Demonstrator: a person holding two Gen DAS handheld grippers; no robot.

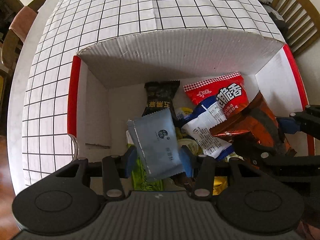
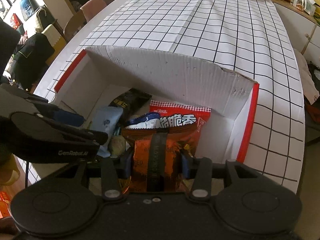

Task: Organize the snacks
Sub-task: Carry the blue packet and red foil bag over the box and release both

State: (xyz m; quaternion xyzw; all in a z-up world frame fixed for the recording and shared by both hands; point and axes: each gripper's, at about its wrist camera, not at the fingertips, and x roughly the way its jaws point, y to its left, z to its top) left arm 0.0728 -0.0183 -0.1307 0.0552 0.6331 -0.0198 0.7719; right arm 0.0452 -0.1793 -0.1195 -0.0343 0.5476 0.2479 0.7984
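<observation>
So here both snacks are being held right over the open cardboard box (image 1: 170, 60), which sits on the grid-patterned tabletop (image 1: 120, 10). The pale blue packet (image 1: 158, 146) is pinched between the pads of the left gripper (image 1: 158, 160), hanging tilted just above the pile already in the box. The orange foil packet (image 2: 158, 160) is clamped upright by the right gripper (image 2: 157, 165), nearer the box's red-edged right wall. Neither pair of jaws is spread; both are pressed onto their packets.

Inside the box a red crisp bag (image 1: 218, 96), a black wrapper (image 1: 160, 98) and a blue-and-white sachet (image 1: 208, 136) can be seen, heaped loosely toward the near side, with some yellow-green packets underneath.

What could go wrong, as a guess:

- The two grippers are crowded close together over the box. If both are lowered at once, a knock could be expected, and a packet might get twisted out of its grip.
- The blue packet is held slanted and low on its body, so it could slip out early and land wherever, rather than being placed neatly.
- The foil on the orange packet looks slick and crinkly; if it gets released too high above the box, it could bounce off the heap and slide against the wall or stand on edge.
- The pile is uneven, so anything dropped on top could be tipped toward the near rim.
</observation>
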